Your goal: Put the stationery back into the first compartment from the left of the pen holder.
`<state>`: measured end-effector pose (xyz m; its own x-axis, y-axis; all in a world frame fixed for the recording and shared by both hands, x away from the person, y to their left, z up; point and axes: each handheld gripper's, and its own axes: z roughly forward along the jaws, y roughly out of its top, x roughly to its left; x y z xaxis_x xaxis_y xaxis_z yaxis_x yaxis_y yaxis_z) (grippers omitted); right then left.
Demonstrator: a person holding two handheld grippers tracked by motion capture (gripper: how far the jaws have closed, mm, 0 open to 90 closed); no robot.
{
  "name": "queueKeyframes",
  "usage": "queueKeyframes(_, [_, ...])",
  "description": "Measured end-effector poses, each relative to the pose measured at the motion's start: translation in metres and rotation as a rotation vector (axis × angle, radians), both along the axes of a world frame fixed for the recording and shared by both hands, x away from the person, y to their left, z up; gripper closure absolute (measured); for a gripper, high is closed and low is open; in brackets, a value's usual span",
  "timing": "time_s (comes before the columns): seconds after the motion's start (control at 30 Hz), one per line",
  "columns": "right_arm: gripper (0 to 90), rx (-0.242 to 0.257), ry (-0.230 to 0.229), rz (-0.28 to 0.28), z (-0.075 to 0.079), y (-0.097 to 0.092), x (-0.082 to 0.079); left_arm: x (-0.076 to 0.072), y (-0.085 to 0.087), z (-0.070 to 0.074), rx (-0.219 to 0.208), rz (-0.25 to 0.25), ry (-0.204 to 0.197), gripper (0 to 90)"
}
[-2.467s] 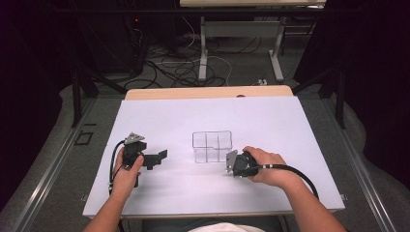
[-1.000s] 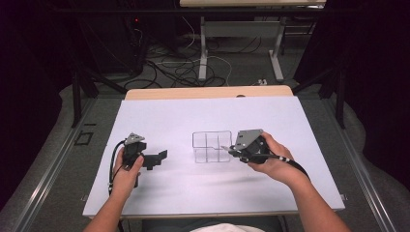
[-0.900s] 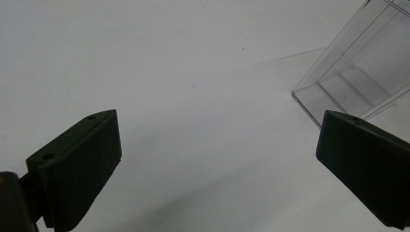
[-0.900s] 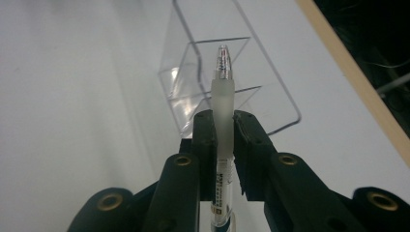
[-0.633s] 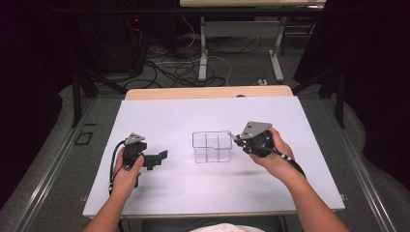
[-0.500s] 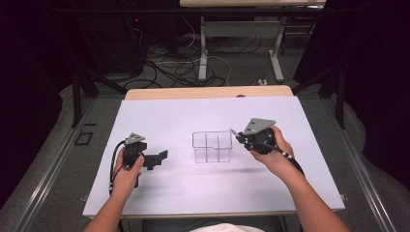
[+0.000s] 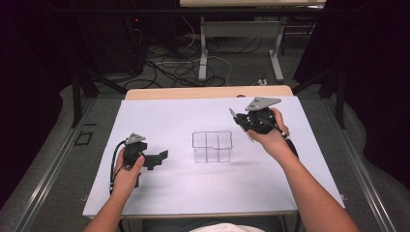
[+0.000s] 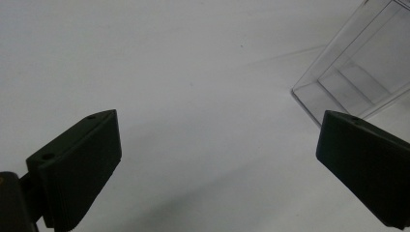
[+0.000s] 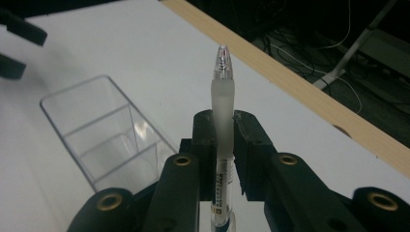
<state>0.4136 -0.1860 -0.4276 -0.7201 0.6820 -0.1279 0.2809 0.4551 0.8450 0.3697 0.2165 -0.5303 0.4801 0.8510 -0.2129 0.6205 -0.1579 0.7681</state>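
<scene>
A translucent white plastic pen (image 9: 222, 135) with a clear tip is clamped between the jaws of the right tool (image 7: 246, 120), which is held raised above the white-covered bench (image 7: 159, 113), to the right of and slightly beyond a clear plastic organiser box with internal dividers (image 7: 212, 146). In the right gripper view the pen is gripped around its lower barrel and projects well past the jaw tips, pointing toward the far bench edge rather than at the box (image 9: 104, 140). The left tool (image 7: 155, 158) is held low over the bench to the left of the box, with its jaws spread wide and nothing between them; one corner of the box (image 8: 358, 72) is seen just ahead of its right jaw. The work is judged to be the placing of the pen into one compartment of the box. Several faults are possible from here. Because the box is light and is not held, it may be tipped or pushed aside if the pen tip strikes a wall or divider. Because the pen is gripped on a smooth barrel, it may pivot or slide in the jaws when tilted downward. If it is released too high or off-centre, it may bounce out or land across a divider.
</scene>
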Motion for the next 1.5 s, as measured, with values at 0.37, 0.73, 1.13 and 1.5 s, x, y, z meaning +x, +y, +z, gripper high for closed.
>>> queueKeyframes(0.37, [80.3, 0.155, -0.059, 0.023, 0.029, 0.025, 0.009, 0.0, 0.0, 0.0, -0.001, 0.001, 0.001, 2.4])
queueKeyframes(0.73, [80.2, 0.246, -0.113, 0.129, 0.048, 0.066, -0.007, 0.0, 0.001, 0.0, 0.002, -0.001, 0.0, 2.4])
queueKeyframes(1.13, [80.2, 0.335, -0.12, 0.19, 0.04, 0.097, -0.014, 0.0, 0.001, 0.001, 0.0, -0.002, -0.002, 2.4])
queueKeyframes(1.5, [80.2, 0.382, -0.112, 0.157, 0.015, 0.108, -0.02, 0.0, 0.001, 0.001, 0.003, -0.001, -0.003, 2.4])
